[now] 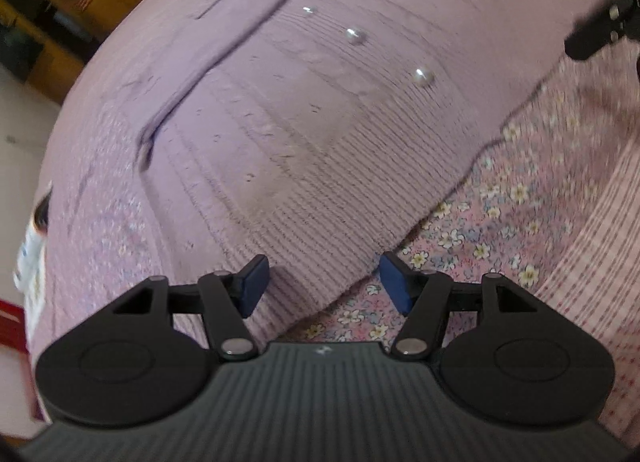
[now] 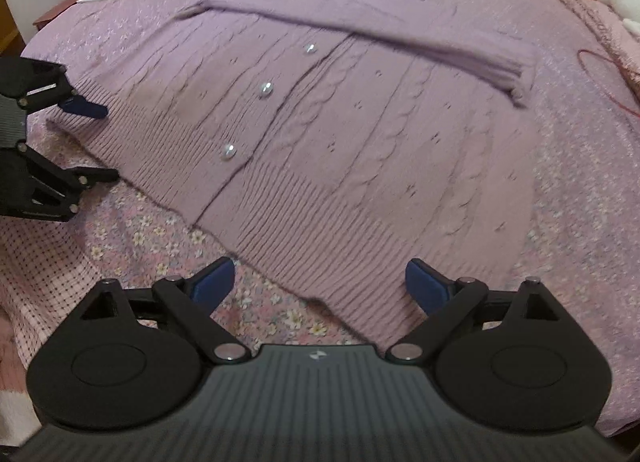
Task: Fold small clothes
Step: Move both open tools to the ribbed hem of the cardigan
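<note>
Blurring hides the cardigan [image 2: 328,133] sleeve cuff (right).

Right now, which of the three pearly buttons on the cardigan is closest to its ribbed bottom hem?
The lowest button, just above the ribbed hem; the other two sit further up the cardigan.

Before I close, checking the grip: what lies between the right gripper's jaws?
In the right wrist view, the cardigan's ribbed hem and floral bedsheet lie between the open jaws.
</note>
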Demonstrator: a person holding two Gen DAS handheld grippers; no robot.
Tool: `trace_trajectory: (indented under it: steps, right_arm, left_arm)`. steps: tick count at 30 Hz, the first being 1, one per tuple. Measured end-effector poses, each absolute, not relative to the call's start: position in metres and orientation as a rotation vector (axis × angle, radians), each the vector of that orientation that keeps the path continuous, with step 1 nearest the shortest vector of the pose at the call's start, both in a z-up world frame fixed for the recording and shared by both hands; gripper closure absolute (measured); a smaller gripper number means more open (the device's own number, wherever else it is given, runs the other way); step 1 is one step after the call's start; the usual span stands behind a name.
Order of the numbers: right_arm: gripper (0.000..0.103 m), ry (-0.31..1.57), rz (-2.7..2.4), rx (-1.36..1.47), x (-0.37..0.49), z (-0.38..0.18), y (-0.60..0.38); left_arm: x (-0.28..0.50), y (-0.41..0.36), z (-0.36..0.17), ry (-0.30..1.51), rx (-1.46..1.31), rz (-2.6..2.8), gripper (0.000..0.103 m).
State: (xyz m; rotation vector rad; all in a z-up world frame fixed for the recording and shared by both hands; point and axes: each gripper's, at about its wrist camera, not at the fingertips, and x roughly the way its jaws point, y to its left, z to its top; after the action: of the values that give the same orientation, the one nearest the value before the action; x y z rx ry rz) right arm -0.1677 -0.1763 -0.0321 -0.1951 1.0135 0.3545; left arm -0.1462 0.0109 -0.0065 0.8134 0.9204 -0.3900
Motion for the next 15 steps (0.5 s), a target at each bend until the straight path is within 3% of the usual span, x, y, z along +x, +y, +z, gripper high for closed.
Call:
trace_trajectory:
  steps: [9, 15]
  right_arm:
    - [0.0, 1.026, 0.383, -0.333, -0.169, -0.05, -0.156]
    - [0.0, 0.997, 0.333, -0.432, -0.163, -0.064, -0.135]
  left_arm:
    - [-0.156, 0.0, -0.019, 0.882, 0.894, -0.387, 0.039]
    - [-0.145, 0.006, -0.022, 0.858, 0.791, -0.337, 0.035]
